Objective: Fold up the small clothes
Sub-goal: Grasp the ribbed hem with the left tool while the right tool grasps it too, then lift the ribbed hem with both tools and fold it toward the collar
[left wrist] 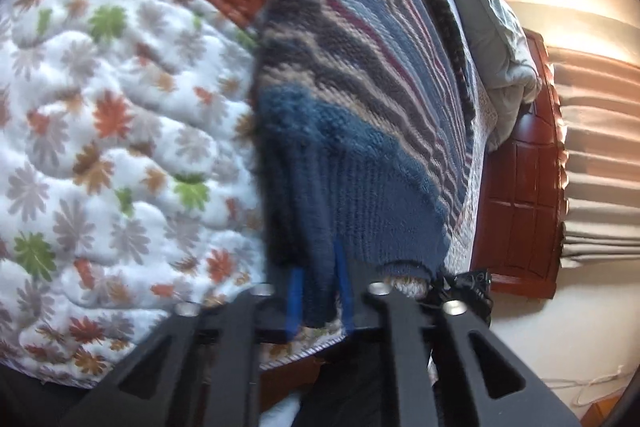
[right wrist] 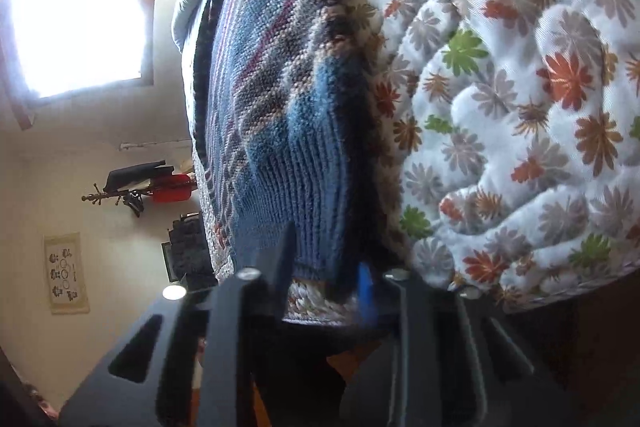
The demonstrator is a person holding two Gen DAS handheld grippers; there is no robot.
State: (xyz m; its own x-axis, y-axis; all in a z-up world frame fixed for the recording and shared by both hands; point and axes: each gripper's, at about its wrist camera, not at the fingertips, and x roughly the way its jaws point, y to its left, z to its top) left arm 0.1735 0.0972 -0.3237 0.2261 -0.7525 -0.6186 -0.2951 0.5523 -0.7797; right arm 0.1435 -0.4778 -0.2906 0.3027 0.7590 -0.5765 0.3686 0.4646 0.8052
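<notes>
A knitted sweater (left wrist: 360, 107) in blue with grey, tan and maroon stripes lies flat on a flowered quilt (left wrist: 100, 107). Its ribbed blue hem is nearest to me. My left gripper (left wrist: 320, 293) is shut on one corner of that hem, with the knit bunched between its blue pads (left wrist: 296, 297). In the right wrist view the same sweater (right wrist: 280, 87) stretches away over the quilt (right wrist: 520, 87). My right gripper (right wrist: 326, 279) is shut on the other hem corner, and the rib fills the gap between its fingers (right wrist: 366, 289).
A reddish wooden bed end (left wrist: 520, 187) and pleated curtains (left wrist: 600, 147) stand beyond the quilt's edge, with a grey duvet (left wrist: 492, 27) bunched at the far end. A bright window (right wrist: 80, 27), a coat stand (right wrist: 136, 187) and a wall hanging (right wrist: 66, 273) are across the room.
</notes>
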